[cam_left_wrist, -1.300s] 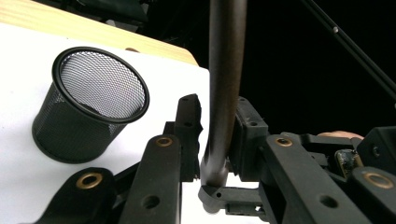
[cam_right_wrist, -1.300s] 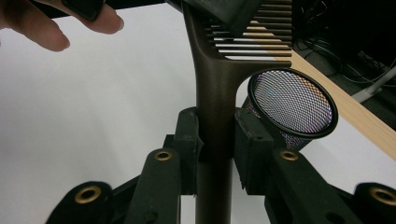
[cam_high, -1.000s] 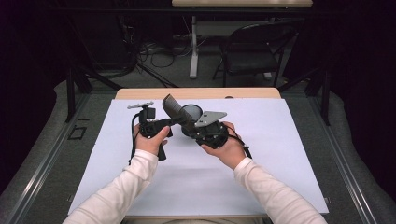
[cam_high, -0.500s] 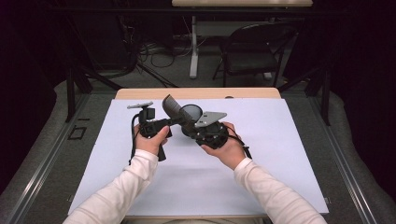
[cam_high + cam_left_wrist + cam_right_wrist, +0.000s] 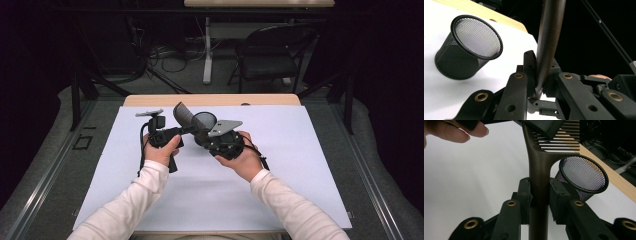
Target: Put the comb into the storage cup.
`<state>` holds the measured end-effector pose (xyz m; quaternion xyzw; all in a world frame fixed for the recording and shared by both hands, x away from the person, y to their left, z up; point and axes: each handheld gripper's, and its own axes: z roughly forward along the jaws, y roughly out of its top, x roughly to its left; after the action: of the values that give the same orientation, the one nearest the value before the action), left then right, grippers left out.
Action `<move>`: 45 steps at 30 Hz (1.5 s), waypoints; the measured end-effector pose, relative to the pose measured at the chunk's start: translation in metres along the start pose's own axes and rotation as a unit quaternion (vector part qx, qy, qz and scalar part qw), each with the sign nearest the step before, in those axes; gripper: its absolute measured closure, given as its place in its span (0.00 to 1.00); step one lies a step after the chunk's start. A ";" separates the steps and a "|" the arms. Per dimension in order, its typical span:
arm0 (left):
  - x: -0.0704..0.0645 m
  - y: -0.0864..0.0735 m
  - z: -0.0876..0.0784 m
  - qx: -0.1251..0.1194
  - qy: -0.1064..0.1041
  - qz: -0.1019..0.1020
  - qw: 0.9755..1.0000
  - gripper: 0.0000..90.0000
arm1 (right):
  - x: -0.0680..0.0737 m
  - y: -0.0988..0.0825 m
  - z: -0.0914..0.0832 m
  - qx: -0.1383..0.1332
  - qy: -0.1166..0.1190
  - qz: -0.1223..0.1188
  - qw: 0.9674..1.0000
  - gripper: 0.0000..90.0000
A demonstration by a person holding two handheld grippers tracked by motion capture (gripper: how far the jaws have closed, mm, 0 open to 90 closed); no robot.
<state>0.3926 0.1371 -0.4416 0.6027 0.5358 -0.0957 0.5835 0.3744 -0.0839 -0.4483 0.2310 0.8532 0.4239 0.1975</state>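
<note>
Comb (image 5: 537,167), pinched by both tongs, mesh cup (image 5: 469,47) behind

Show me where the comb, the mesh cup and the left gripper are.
comb (image 5: 537,167), right gripper view, on its handle.
mesh cup (image 5: 475,37), left gripper view, on its mesh bottom.
left gripper (image 5: 541,75), left gripper view, between its jaws.

We find no lettering, brand, number or sign that can be read anywhere here. The comb (image 5: 537,172) is bare of print, and so is the mesh cup (image 5: 467,47) lying beside it. The white sheet (image 5: 300,165) under the comb carries no writing either.
</note>
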 end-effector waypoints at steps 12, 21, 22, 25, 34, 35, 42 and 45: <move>0.001 0.000 0.000 0.000 -0.002 0.000 1.000 0.93 | 0.000 0.000 0.000 -0.002 0.003 0.002 1.000 0.81; 0.001 0.000 0.000 -0.004 -0.001 0.001 1.000 0.93 | -0.001 0.000 0.001 -0.003 0.006 0.007 1.000 0.81; 0.001 0.000 0.000 -0.004 -0.001 0.000 1.000 0.93 | -0.001 0.000 0.001 -0.003 0.006 0.006 1.000 0.81; 0.001 0.000 0.000 -0.004 -0.001 -0.001 1.000 0.93 | -0.001 0.000 0.000 -0.003 0.005 0.007 1.000 0.81; 0.002 0.000 0.001 -0.008 -0.001 -0.005 1.000 0.93 | -0.001 -0.001 0.001 -0.005 0.007 0.013 1.000 0.81; 0.002 0.000 0.001 -0.009 -0.001 -0.007 1.000 0.93 | -0.002 -0.001 0.001 -0.005 0.007 0.014 1.000 0.81; 0.004 0.000 0.002 -0.008 -0.002 -0.010 1.000 0.93 | -0.002 -0.002 0.002 -0.004 0.011 0.019 1.000 0.80; 0.003 0.000 0.002 -0.011 -0.002 -0.011 1.000 0.93 | -0.002 -0.002 0.002 -0.005 0.011 0.021 1.000 0.80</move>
<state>0.3946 0.1374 -0.4446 0.5905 0.5421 -0.0973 0.5899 0.3770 -0.0852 -0.4507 0.2432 0.8480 0.4352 0.1801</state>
